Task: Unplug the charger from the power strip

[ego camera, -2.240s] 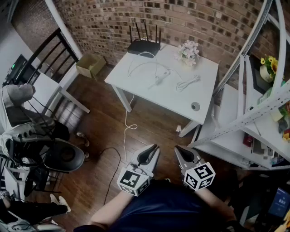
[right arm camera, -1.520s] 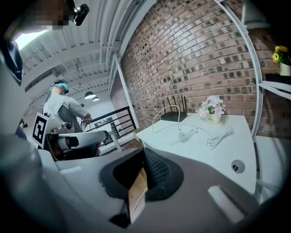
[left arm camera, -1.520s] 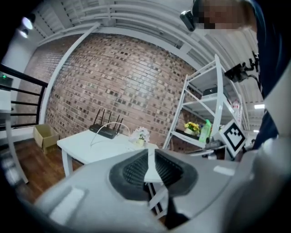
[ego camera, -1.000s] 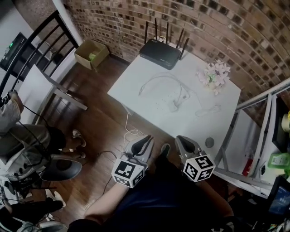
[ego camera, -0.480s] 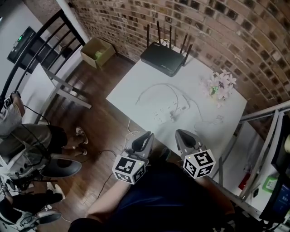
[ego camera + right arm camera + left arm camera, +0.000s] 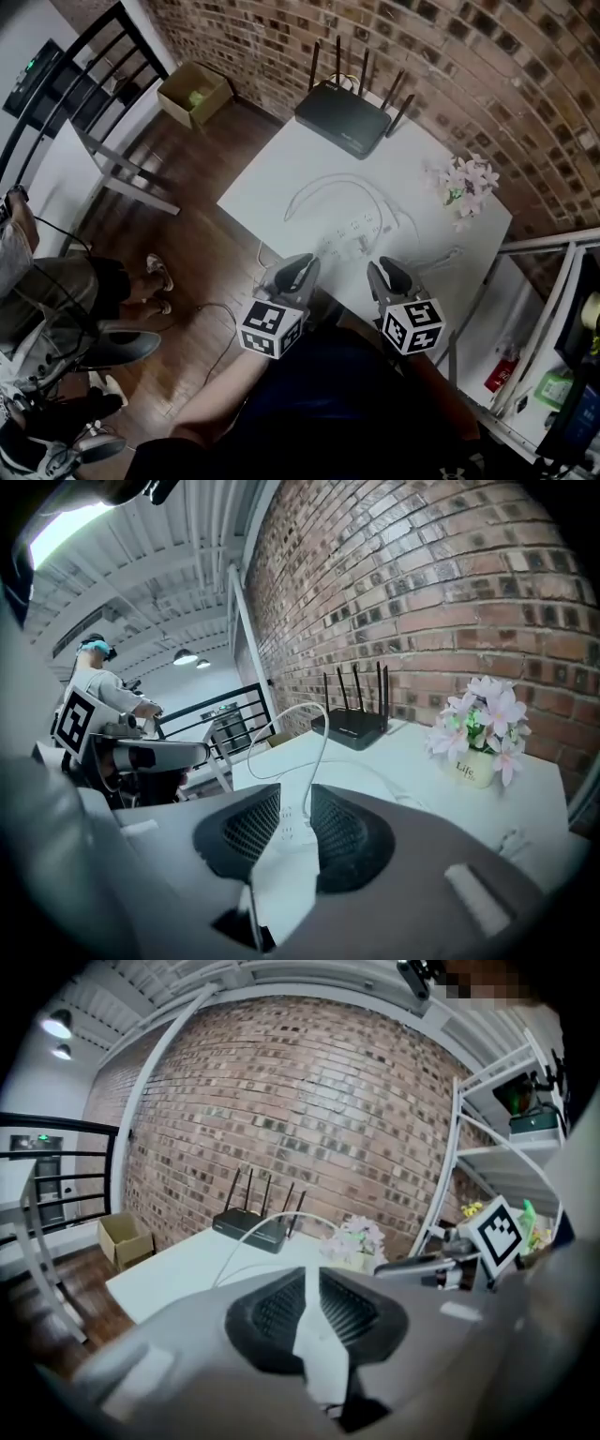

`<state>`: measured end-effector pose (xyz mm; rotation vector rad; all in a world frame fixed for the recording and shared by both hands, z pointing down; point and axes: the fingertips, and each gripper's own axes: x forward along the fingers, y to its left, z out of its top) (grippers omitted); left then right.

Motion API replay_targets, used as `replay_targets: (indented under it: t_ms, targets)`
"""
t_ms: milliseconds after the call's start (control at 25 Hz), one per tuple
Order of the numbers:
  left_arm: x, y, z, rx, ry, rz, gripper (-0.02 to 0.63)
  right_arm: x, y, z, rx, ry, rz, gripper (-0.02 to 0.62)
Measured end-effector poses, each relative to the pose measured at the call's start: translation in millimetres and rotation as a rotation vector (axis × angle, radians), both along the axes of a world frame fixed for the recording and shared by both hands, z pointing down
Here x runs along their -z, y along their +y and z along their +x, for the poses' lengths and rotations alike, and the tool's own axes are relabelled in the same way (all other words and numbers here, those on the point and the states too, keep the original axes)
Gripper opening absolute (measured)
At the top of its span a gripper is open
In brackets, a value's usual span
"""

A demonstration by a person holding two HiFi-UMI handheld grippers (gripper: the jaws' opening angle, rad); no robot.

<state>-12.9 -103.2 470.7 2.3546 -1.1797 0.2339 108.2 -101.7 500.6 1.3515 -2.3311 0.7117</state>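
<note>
A white power strip lies in the middle of the white table, its cord arching above it. A small white charger seems plugged into its near side, but it is too small to make out. My left gripper hovers over the table's near edge, its jaws a narrow slit apart with nothing between them. My right gripper is beside it, just short of the strip. Its jaws are opening and hold nothing. The power strip shows through their gap.
A black router with antennas stands at the table's far edge by the brick wall. A pot of pink flowers is at the far right. A cardboard box and a black chair are on the floor to the left, and a metal shelf is at the right.
Both grippers have moved forward to the table's near edge, and the table with the power strip now lies closer below me.
</note>
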Motion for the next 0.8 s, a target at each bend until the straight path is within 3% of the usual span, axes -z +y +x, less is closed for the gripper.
replay_targets:
  t_ms: [160, 320, 800]
  targets:
    - [-31.6, -16.9, -12.0, -0.009, -0.076, 0.018, 0.046, -16.0, -6.3, -5.5, -0.004, 0.023, -0.041, 0.132]
    - [-56.6, -26.7, -13.2, -0.031, -0.097, -0.011, 0.051, -35.9, -9.5, -15.6, 0.014, 0.059, -0.091, 0.18]
    - [-110.5, -30.8, 22.1, -0.19, -0.171, -0.114, 0.107, -88.8, -28.3, -22.6, 0.049, 0.241, -0.163, 0.224]
